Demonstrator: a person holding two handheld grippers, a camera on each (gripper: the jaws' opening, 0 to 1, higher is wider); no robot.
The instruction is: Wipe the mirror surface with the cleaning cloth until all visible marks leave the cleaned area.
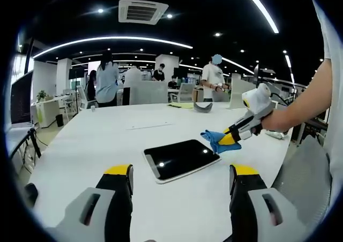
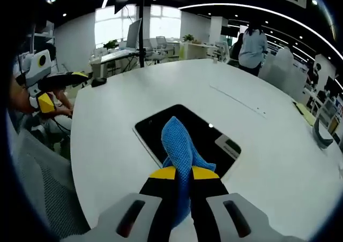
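Observation:
A flat rectangular mirror (image 1: pixel 181 159) with a white frame lies on the white table (image 1: pixel 107 140), its dark glass reflecting ceiling lights. My right gripper (image 1: pixel 229 139) comes in from the right, shut on a blue cleaning cloth (image 1: pixel 213 140) that rests at the mirror's right corner. In the right gripper view the cloth (image 2: pixel 179 145) hangs from the right gripper (image 2: pixel 183 173) over the near part of the mirror (image 2: pixel 187 137). My left gripper (image 1: pixel 182 173) stands open just short of the mirror's near edge, nothing between its jaws, and appears at the far left as the left gripper (image 2: pixel 75 76).
A grey mesh chair (image 2: pixel 37 183) stands at the table's side. A grey curved object (image 1: pixel 203 107) and yellow papers (image 1: pixel 182 106) lie at the far end. Several people (image 1: pixel 107 81) stand among desks beyond the table. A person's forearm (image 1: pixel 300 105) holds the right gripper.

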